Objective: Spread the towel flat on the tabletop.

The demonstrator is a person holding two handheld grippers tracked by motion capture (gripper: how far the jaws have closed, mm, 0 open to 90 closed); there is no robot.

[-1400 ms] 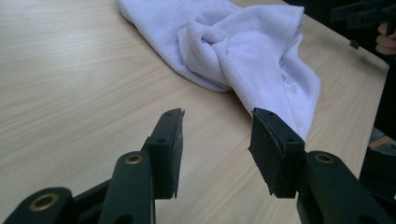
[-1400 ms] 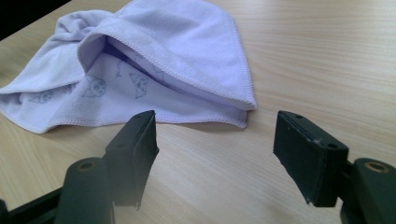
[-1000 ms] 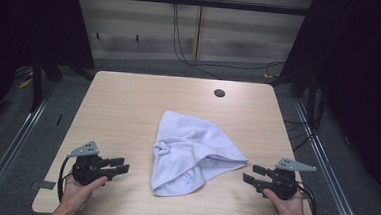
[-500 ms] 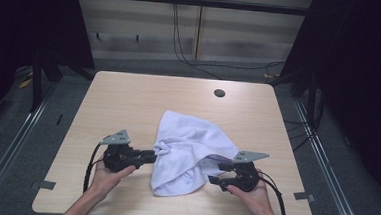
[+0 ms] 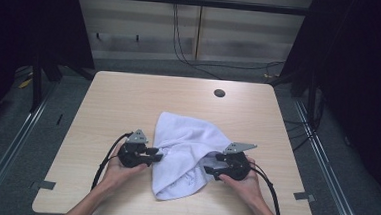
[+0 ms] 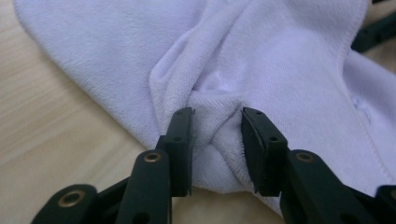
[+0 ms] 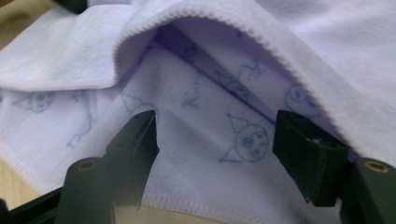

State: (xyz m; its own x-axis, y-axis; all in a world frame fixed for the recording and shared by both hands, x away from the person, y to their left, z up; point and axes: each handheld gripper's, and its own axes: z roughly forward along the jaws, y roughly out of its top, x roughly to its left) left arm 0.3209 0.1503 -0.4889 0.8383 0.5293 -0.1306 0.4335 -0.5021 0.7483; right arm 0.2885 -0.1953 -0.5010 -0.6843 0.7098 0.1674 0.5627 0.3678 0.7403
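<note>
Two grippers meet a crumpled white towel [image 5: 185, 152] from opposite sides. The left gripper [image 5: 154, 154] has a bunched fold of its edge between its jaws, pads against the cloth, the jaws having just eased wider. The right gripper [image 5: 209, 170] stands wide apart over the towel's printed underside, gripping nothing, its jaws just opening. The towel lies at the near middle of the wooden table [image 5: 108, 102].
</note>
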